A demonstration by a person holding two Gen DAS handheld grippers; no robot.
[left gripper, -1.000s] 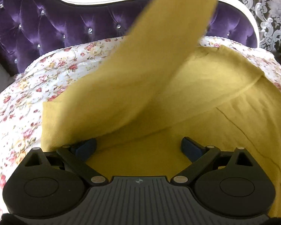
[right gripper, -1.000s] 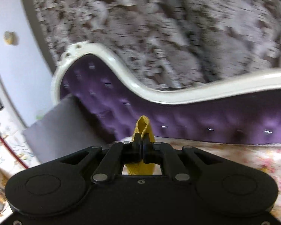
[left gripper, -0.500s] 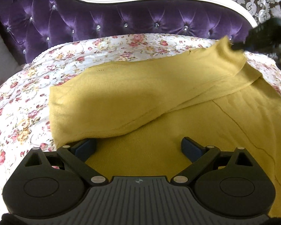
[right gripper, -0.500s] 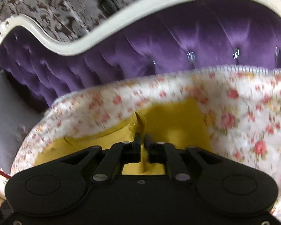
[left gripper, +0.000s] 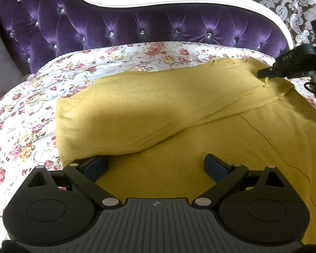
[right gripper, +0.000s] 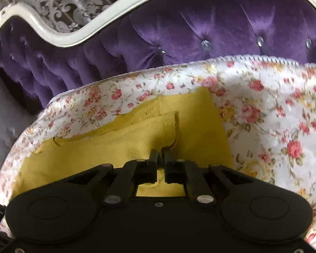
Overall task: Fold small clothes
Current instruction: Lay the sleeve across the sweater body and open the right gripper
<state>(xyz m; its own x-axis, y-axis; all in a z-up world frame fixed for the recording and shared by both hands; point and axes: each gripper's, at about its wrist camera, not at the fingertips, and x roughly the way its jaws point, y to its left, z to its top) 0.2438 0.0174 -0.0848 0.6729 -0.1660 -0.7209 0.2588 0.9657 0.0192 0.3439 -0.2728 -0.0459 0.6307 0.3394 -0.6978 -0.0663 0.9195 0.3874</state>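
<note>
Right gripper (right gripper: 160,155) fingers closing, pinching the yellow garment (left gripper: 137,109) edge to lay the fold flat; left gripper (left gripper: 155,164) fingers apart (just hovering over it).

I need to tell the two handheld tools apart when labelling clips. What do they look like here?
Left claw: black linkage arms with silver pivot pins, two round black housings, a ribbed grey centre plate bearing a small compass-like mark, and blue fingertip pads. Right claw: all black, the same linkage and round housings, black fingertips. From the left wrist view its side shows white lettering and a dark cable.
</note>
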